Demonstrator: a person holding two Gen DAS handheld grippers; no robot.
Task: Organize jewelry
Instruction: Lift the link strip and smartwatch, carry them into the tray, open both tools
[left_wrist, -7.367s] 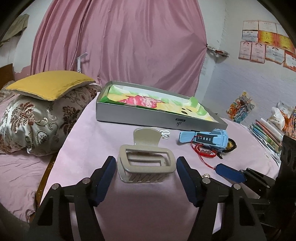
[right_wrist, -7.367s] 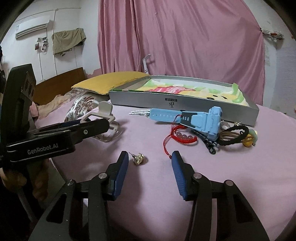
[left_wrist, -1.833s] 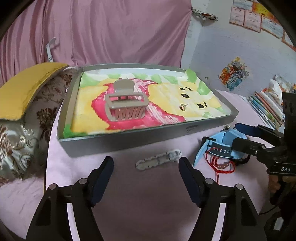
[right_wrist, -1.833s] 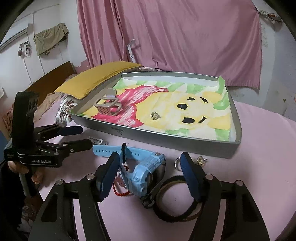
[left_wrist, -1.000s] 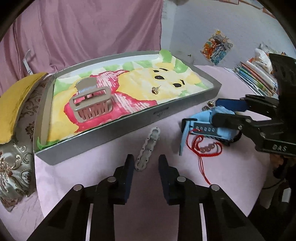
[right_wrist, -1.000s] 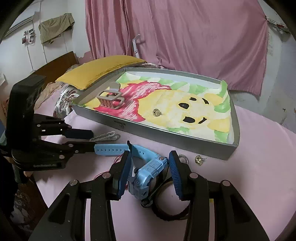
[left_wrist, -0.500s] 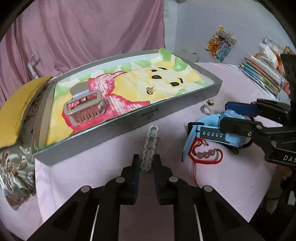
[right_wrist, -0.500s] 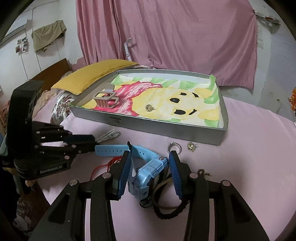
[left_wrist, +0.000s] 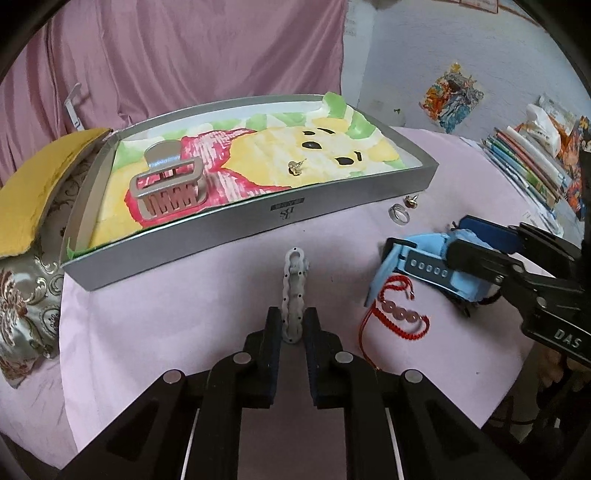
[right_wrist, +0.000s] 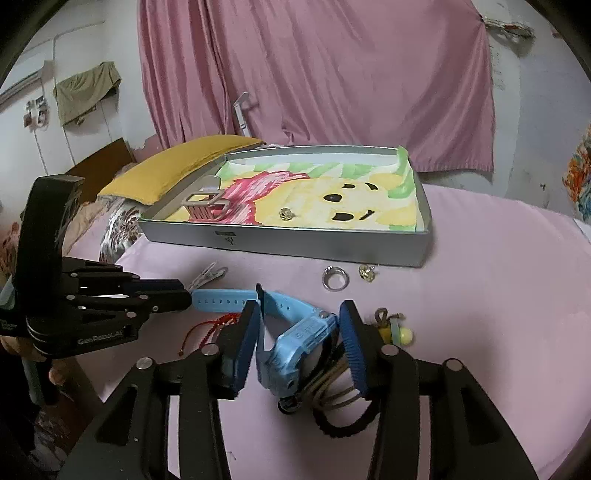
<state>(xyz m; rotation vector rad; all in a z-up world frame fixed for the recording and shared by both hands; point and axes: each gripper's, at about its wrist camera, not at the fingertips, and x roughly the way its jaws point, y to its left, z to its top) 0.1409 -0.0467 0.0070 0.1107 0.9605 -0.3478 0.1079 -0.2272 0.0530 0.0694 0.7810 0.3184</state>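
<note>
A pink curtain (right_wrist: 314, 74) fills the back wall, and a pink cloth-covered table (left_wrist: 166, 314) carries everything. On it sits a shallow grey tray (left_wrist: 258, 221) lined with a painted bear picture; a yellow cushion (left_wrist: 33, 184) lies just beside its left end.

Inside the tray rest a beige claw hair clip (left_wrist: 168, 188) and a small gold earring (left_wrist: 295, 168), well apart from each other. On the cloth before the tray's front wall lie a silver ring (right_wrist: 334, 277) and a second gold earring (right_wrist: 367, 273), near each other and clear of both grippers.

The left gripper (left_wrist: 292, 332) has its jaws drawn nearly together on the near end of a pale, linked hair clip (left_wrist: 293, 280), which stretches away from the fingers towards the tray; they have just been closing on it. The right gripper (right_wrist: 297, 332) has its jaws partly apart around a light blue watch (right_wrist: 295, 339). They have been opening slightly, and I cannot tell whether the pads press on its body. The watch strap (right_wrist: 221, 297) reaches towards the left gripper's tips.

Only the right wrist view shows dark cord loops (right_wrist: 332, 391) beneath the watch, with a yellow-green bead (right_wrist: 400, 336) beside them. Only the left wrist view shows a stack of books (left_wrist: 524, 162) at the table's far right and the full red string bracelet (left_wrist: 395, 317) with pink beads, next to the watch.
</note>
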